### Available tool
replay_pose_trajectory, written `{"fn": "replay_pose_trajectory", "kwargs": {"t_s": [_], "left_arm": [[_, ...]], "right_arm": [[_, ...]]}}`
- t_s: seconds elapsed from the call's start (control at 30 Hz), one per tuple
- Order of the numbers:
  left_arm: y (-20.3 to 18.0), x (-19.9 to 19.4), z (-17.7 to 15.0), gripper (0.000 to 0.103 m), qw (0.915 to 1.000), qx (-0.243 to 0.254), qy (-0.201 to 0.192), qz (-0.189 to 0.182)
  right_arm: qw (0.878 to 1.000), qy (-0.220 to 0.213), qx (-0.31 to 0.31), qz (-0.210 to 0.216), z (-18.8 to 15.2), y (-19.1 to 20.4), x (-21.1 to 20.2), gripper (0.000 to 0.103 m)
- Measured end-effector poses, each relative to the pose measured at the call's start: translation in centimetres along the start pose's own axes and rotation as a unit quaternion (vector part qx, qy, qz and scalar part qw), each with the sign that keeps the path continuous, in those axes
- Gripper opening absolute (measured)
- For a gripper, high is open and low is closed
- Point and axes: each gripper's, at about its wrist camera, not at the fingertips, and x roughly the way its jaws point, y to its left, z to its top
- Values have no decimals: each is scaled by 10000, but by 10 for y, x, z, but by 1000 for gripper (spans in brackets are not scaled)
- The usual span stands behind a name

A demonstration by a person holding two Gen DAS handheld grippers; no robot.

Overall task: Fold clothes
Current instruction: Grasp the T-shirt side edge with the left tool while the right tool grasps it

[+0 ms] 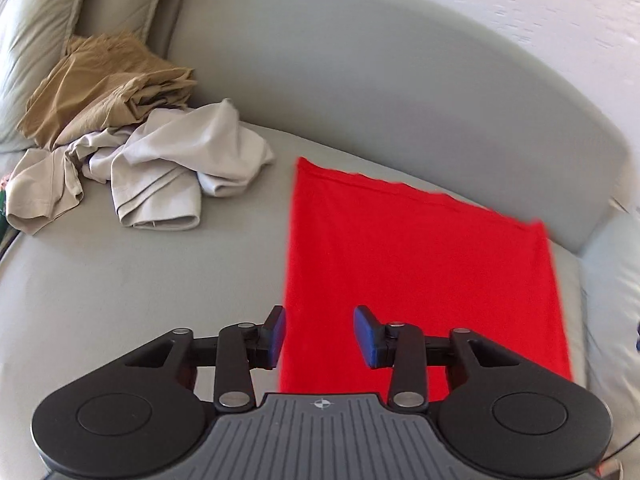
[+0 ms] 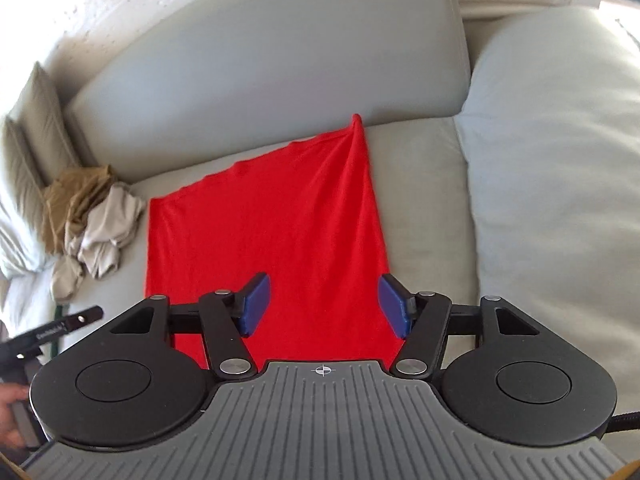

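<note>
Left wrist view: my left gripper is hanging released over the red garment's left edge, on the sofa seat near its back.

Right wrist view: my right gripper is hovering released too; the peaked far corner (already bunching) could skew any fold.

The red cloth's near edge lies hidden behind the left tongs.

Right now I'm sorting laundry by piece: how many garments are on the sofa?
3: a red garment spread flat on the seat, and a grey garment crumpled against a tan garment by the cushions. The heap may hide more.
</note>
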Motion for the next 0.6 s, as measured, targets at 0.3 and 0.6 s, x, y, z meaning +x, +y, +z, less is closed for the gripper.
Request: {"fn": "replay_pose_trajectory", "kwargs": {"t_s": [0.3,0.6], "left_arm": [[1,88,36,51,9991,9,-80,426],[8,141,85,55,9999,141,-84,35]], "right_arm": [[9859,-774,1436,382,60,-60,114,63],[9926,-337,1136,271,124,-68,193,39]]}}
